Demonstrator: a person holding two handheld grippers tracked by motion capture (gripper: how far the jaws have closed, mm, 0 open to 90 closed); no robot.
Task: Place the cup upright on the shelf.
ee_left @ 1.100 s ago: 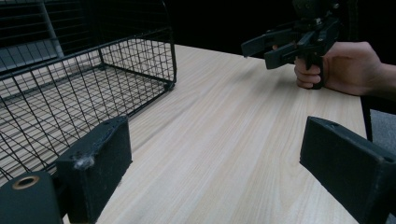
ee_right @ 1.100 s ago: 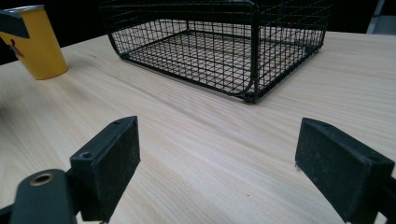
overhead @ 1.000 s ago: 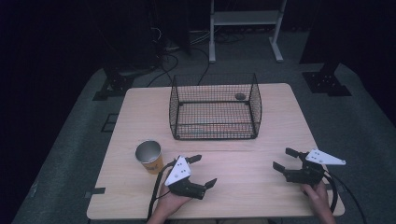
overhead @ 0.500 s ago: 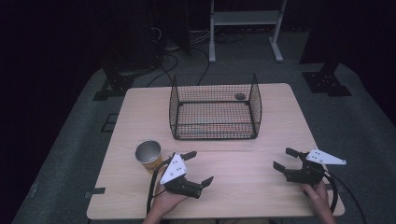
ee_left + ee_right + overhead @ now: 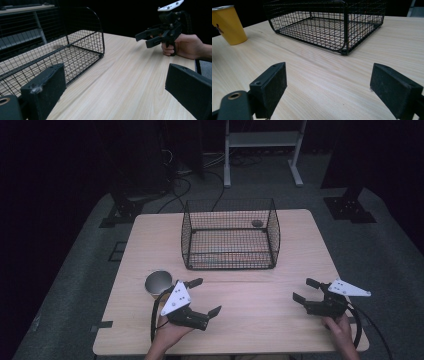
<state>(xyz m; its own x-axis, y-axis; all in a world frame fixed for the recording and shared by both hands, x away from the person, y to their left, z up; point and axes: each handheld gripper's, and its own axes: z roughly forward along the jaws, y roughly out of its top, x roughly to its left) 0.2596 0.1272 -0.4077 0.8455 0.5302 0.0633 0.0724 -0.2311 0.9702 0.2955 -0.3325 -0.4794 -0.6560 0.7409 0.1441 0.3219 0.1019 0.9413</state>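
My left gripper [image 5: 206,296] is held a little above the near left of the wooden table [image 5: 250,320], just right of a yellow metal cup [image 5: 158,282]. Its jaws have just been opening and stand open with nothing between them [image 5: 115,100]. At the near right my right gripper [image 5: 303,289] also stands open and empty [image 5: 337,92], pointing toward the cup [image 5: 230,25] and the black wire basket [image 5: 332,25]. The left gripper view catches the right gripper [image 5: 152,37] in a hand.
The wire basket [image 5: 186,240] sits at the table's middle back, and a small dark round thing [image 5: 257,223] lies in its far right corner. A white metal stand [image 5: 260,140] and cables are on the floor beyond. Bare tabletop lies between the grippers.
My left gripper has risen slightly and drifted left, closer to the cup. The right gripper, cup and basket have not moved.
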